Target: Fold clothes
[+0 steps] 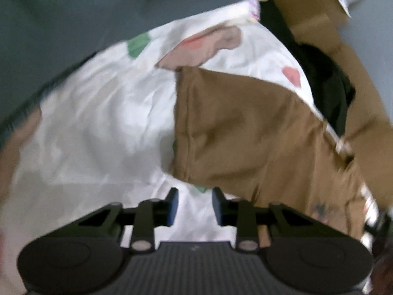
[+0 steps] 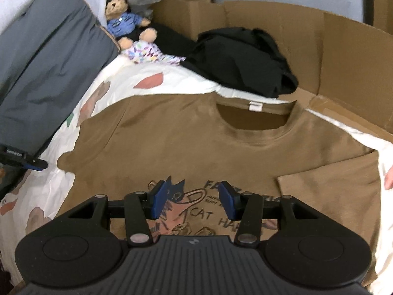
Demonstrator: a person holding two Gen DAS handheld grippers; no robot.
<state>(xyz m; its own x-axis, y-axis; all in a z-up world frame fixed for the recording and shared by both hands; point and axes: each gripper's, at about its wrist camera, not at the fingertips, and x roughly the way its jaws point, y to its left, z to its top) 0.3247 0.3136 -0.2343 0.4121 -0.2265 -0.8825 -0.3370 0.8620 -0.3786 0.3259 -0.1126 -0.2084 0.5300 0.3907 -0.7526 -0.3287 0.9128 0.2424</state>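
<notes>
While I look down past my right gripper (image 2: 194, 200), its blue pads stand apart, empty, above the cat print on the brown tee (image 2: 172, 145). That soft knit tee lies flat, front up, on a crinkled white sheet (image 2: 186, 81) with pink and green patches. My left gripper (image 1: 195, 204) is also released, over bare sheet beside the tee's sleeve. Farther off, a crumpled black garment (image 2: 243, 56) sits at the sheet's far edge against cardboard (image 2: 343, 56), with a teddy (image 2: 125, 19) and a grey pillow (image 2: 44, 68).
</notes>
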